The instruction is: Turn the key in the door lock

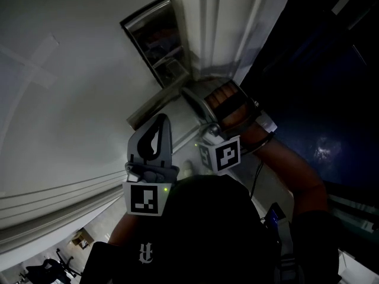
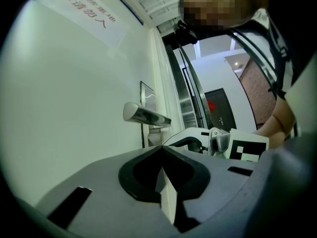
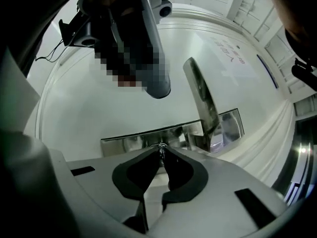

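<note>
A white door (image 1: 71, 87) carries a long metal lock plate (image 1: 157, 40) with a lever handle (image 1: 151, 106). In the right gripper view, my right gripper (image 3: 161, 150) is shut on a small metal key (image 3: 161, 147) whose tip sits at the lock plate (image 3: 143, 140), just left of the handle (image 3: 200, 98). The head view shows the right gripper (image 1: 186, 92) pressed to the door by the handle. My left gripper (image 1: 161, 120) hangs shut and holds nothing, a little off the door below the handle. The left gripper view shows its jaws (image 2: 161, 150) closed, with the handle (image 2: 146, 115) and the right gripper (image 2: 198, 139) beyond them.
The door frame and a dark opening (image 1: 308, 70) run along the right. Red printed characters (image 2: 91, 11) mark the door above. A person's head and body fill the lower head view and the top of both gripper views. Floor with equipment (image 1: 53, 268) lies far below.
</note>
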`<state>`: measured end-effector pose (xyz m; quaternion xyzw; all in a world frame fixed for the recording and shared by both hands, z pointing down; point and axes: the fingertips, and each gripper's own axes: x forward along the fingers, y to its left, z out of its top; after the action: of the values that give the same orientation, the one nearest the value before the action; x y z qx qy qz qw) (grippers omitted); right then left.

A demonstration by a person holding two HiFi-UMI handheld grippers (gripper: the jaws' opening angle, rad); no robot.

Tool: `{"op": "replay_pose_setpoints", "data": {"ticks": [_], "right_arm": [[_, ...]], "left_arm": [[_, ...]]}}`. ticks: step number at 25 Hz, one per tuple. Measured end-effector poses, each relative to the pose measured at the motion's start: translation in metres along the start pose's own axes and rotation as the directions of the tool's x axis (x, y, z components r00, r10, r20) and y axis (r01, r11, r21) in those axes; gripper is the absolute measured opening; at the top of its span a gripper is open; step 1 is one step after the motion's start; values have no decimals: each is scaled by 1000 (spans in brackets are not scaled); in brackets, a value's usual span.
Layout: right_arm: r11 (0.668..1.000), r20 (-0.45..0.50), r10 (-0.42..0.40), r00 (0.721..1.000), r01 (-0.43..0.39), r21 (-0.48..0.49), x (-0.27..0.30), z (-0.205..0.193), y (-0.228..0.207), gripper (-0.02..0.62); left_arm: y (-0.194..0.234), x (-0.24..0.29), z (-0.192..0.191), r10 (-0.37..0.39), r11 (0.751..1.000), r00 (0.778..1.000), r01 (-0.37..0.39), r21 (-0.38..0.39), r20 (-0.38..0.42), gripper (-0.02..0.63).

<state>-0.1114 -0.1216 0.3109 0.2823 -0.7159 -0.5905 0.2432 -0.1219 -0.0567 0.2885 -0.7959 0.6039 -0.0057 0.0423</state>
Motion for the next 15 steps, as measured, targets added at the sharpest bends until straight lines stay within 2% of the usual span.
{"op": "replay_pose_setpoints", "data": {"ticks": [5,9,12,14,15], "right_arm": [[999,-10,-20,1000,20,31,2,1,-3,23],[981,-6,10,1000,-8,193,2,0,-4,21],[931,-4,16,1000,-14,365,2,-1,-6,20],[868,-2,23,1000,-19,495,2,-2,-8,20],[825,0,29,1000,-24,564,2,-3,-9,20]], "left_arm": [[3,0,-2,-5,1000,1000,5,-2,-4,6],[3,0,-2,-8,1000,1000,8,-6,-2,6],[2,0,-1,-14,1000,1000,14,0,2,6],[2,0,-1,-17,1000,1000,17,3,2,6],[1,0,-1,-18,1000,1000,18,5,3,6]]}}
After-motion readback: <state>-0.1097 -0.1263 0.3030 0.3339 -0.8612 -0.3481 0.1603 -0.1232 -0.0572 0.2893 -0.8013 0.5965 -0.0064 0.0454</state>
